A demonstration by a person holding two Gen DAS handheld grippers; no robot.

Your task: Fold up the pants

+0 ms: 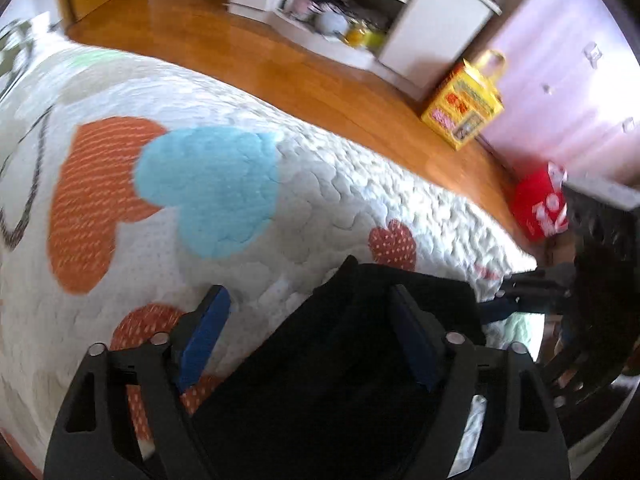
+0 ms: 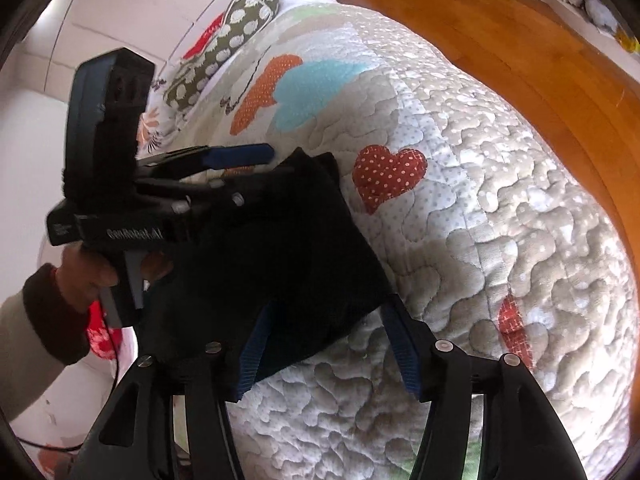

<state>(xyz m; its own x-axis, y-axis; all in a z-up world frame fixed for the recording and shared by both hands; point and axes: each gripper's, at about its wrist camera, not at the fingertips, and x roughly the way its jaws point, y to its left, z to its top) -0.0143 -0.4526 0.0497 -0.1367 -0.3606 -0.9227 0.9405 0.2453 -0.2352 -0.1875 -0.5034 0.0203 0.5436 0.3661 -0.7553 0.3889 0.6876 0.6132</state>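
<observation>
Shelf contents [image 1: 340, 20] blurred; black pants [image 1: 320, 380] cut off by lower edge.

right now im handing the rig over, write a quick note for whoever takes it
Left gripper: fingers open, astride the edge of the black pants, not pinching them.
Right gripper: fingers open over the near corner of the pants, no grip.
Pants: a compact dark bundle on the heart-patterned quilt, near the bed's edge.
Done: pants look already folded down.
Left: probably check the fold is neat, and regrip only if another fold is wanted.
</observation>
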